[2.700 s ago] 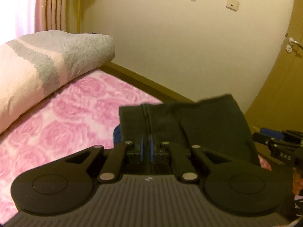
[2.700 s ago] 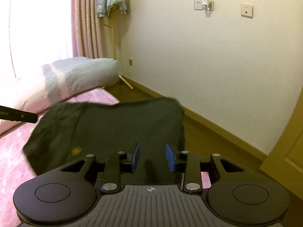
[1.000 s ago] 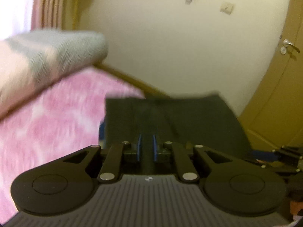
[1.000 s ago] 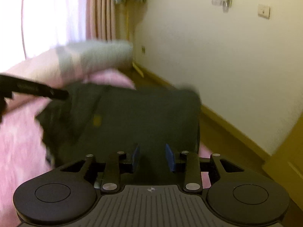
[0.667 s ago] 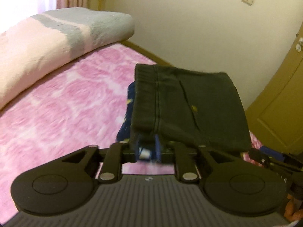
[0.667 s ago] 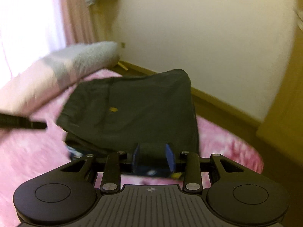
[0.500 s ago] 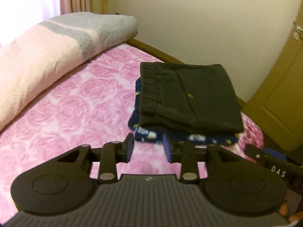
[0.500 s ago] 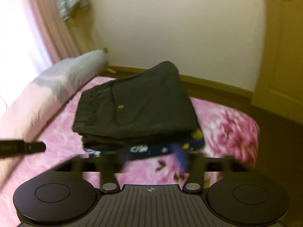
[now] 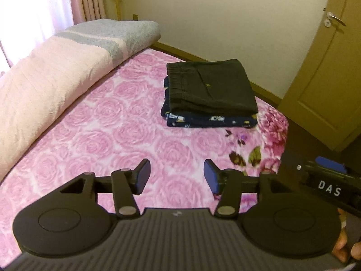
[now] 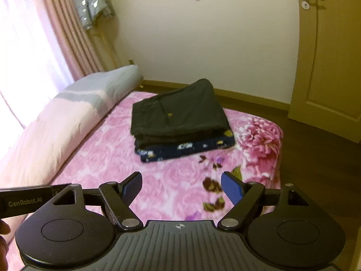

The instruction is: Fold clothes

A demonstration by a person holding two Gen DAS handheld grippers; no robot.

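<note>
A: Entry, left wrist view. The left gripper (image 9: 176, 178) hangs over the pink rose-print bedspread (image 9: 101, 135), its blue-padded tongs spread wide, nothing between them.

B: Right wrist view, same reading. The right gripper (image 10: 181, 188) has its tongs spread wide and empty too. Its tip also shows at the right edge of the left view, lettered DAS.

A: Location of the clothes?

B: The folded dark trousers (image 9: 209, 88) lie flat on top of a folded navy patterned garment (image 9: 209, 119). The two make one stack on the far right part of the bed, near its right corner, well apart from both grippers.

A: From the right wrist the trousers (image 10: 178, 113) cover most of the navy garment (image 10: 187, 149); only its near edge and right corner stick out. The elastic waistband faces left.

B: Surroundings: a rolled pink and grey quilt (image 9: 56, 72) runs along the left side of the bed. Pink curtains (image 10: 65, 36) hang at far left, a silver jacket (image 10: 92, 4) beside them. A wooden door (image 10: 329, 52) stands at far right.

A: Large flower print (image 10: 261, 135) on the bedspread just right of the stack.
</note>
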